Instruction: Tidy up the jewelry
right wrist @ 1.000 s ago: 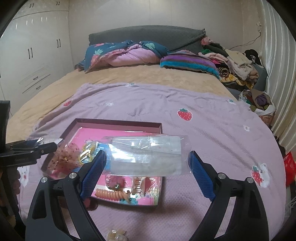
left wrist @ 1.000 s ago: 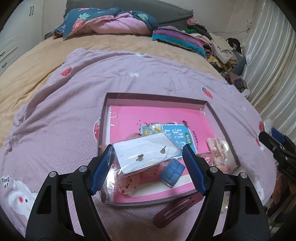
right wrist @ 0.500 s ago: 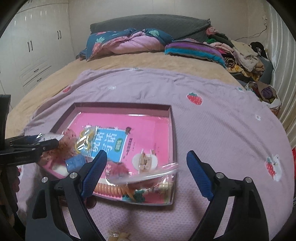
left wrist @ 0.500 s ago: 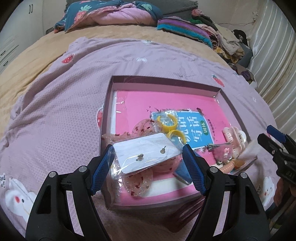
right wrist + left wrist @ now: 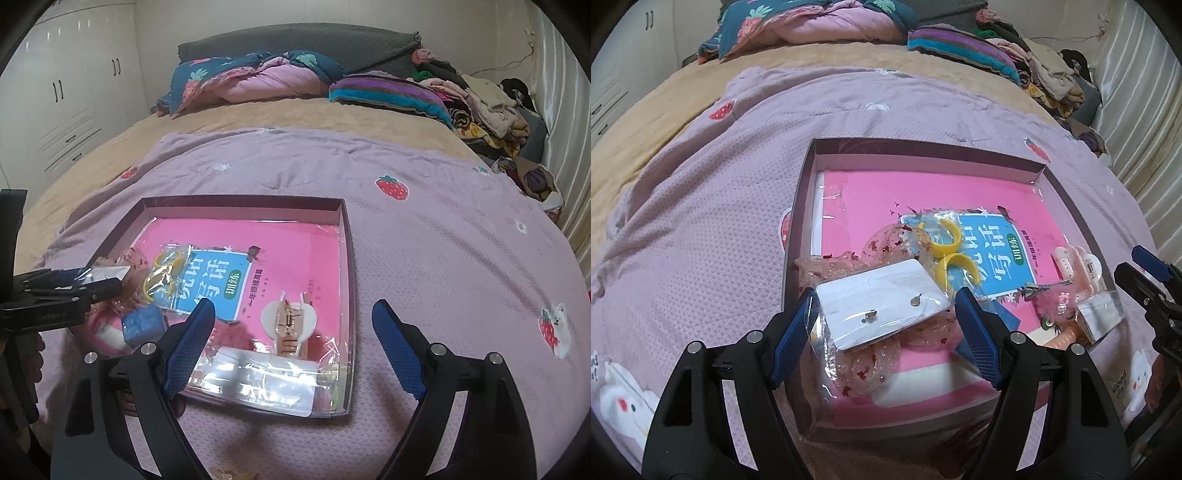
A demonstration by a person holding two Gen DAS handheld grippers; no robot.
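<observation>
Clear plastic wraps the white earring card (image 5: 882,301) that we hold in our left gripper (image 5: 886,332), its 2 blue pads pressed against the packet's edges, with 2 small metal studs showing on the card's face. We keep it just above the near left corner of the shallow maroon tray (image 5: 923,147), over a heap of glittery pink scrunchies (image 5: 871,365) that lie inside that corner.

Our right gripper (image 5: 291,345) has its jaws standing wide apart with nothing pressed between them; a second clear packet (image 5: 266,380) lies flat below it in the tray's near right corner, touching neither pad as far as we can tell.

The tray's floor is covered by a pink booklet (image 5: 288,251) with a blue label. On the label's left part rests a clear bag of yellow rings (image 5: 166,273). Near the tray's right wall sits a pale pink hair claw (image 5: 290,321), and by the near left corner a small blue box (image 5: 142,325). A fuzzy pink item beside the claw is too blurred for us to name.

The tray rests on a lilac blanket (image 5: 443,258) printed with strawberries, spread over a tan bedcover (image 5: 258,118). Beyond the tray's far wall lie a folded pink and navy quilt (image 5: 258,77), a striped cushion (image 5: 388,92) and a pile of clothes (image 5: 491,107).
</observation>
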